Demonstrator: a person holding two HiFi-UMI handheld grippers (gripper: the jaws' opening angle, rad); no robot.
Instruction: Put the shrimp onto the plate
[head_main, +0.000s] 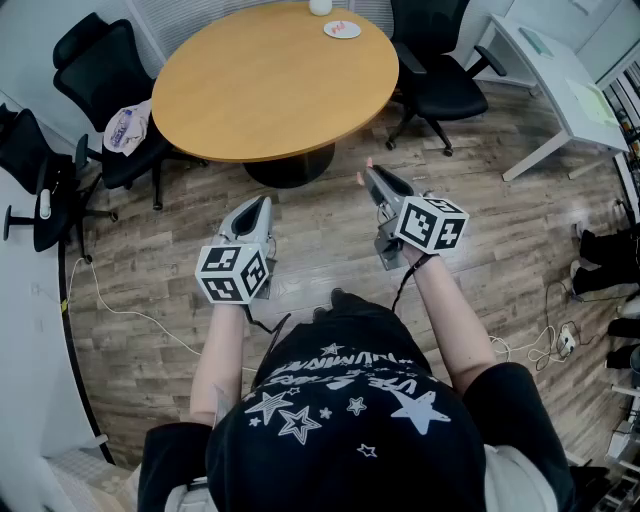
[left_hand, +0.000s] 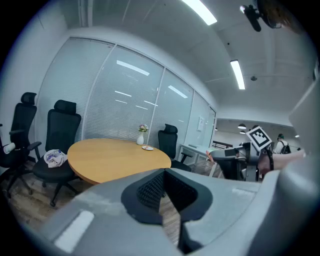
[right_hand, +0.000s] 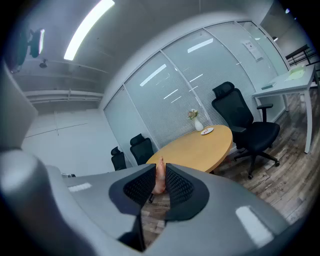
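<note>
Two grippers are held over the floor (head_main: 520, 230), short of the round table (head_main: 260, 90): the shrimp (right_hand: 160, 179) is clamped in the right gripper (head_main: 370, 176), presumably bound for the plate (head_main: 342, 29) at the table's far edge, while the left gripper (head_main: 262, 203) is closed on nothing.

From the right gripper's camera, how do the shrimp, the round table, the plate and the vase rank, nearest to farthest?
1. The shrimp, pinched between the right gripper's jaws.
2. The round table, ahead, slightly right.
3. The plate and vase, on the table's far side: too close to call.
</note>
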